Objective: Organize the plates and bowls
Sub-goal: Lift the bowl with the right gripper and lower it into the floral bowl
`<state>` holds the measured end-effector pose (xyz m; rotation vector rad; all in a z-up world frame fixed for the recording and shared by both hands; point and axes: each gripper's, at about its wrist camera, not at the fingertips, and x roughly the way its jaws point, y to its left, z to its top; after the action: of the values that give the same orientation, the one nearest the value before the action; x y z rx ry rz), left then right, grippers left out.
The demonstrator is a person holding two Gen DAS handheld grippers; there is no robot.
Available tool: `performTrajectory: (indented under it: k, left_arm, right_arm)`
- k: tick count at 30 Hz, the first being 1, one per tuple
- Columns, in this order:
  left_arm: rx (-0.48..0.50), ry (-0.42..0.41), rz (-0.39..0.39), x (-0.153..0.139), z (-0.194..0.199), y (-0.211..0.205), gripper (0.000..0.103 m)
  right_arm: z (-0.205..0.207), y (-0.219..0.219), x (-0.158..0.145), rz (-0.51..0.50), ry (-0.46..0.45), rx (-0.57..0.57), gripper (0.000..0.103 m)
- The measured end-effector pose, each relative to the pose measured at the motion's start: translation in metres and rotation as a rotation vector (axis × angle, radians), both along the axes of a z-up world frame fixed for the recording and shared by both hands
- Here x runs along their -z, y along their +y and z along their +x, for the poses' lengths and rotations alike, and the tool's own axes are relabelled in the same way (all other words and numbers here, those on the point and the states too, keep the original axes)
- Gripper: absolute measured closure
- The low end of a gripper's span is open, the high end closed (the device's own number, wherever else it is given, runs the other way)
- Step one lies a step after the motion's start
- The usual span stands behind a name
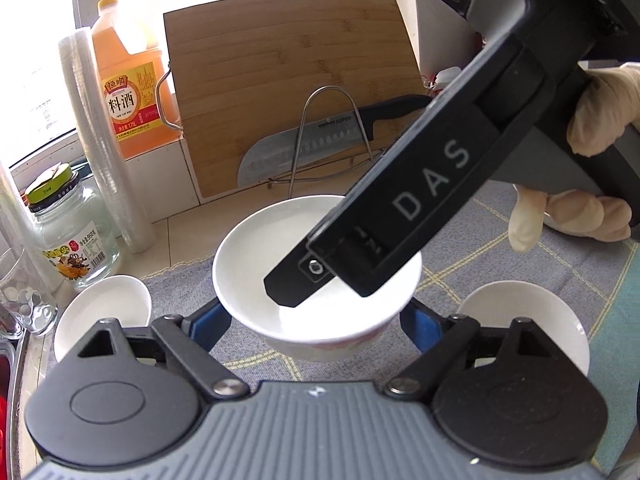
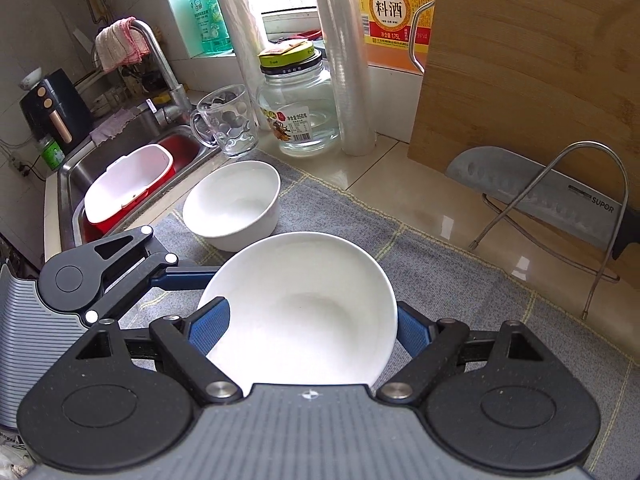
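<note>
A large white bowl (image 1: 280, 248) sits between the blue pads of my left gripper (image 1: 316, 326), which is closed on its sides. My right gripper (image 2: 312, 330) comes in from the upper right and reaches into the same bowl (image 2: 304, 312); its pads stand on either side of the bowl wall, and the frames do not show how firmly they press. A smaller white bowl (image 1: 102, 312) rests on the grey cloth at the left and also shows in the right wrist view (image 2: 232, 204). Another white bowl (image 1: 532, 324) lies at the right.
A bamboo cutting board (image 1: 288, 80) leans on the wall with a knife (image 1: 320, 144) in a wire rack (image 2: 560, 200). A glass jar (image 2: 298, 112), a cooking wine bottle (image 1: 128, 80), film rolls (image 2: 348, 60) and a glass mug (image 2: 224, 124) stand behind. The sink (image 2: 80, 168) holds a red-and-white tub (image 2: 128, 184).
</note>
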<state>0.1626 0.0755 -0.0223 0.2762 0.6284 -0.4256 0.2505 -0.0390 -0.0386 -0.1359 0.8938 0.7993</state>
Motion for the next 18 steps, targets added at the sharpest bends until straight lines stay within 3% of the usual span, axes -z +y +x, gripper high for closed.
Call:
performTrajectory:
  k: [18]
  left_arm:
    - [0.083,0.01,-0.012,-0.014,-0.055,-0.017,0.013]
  right_arm:
    - [-0.07,-0.032,-0.016,0.016,-0.03,0.04,0.012]
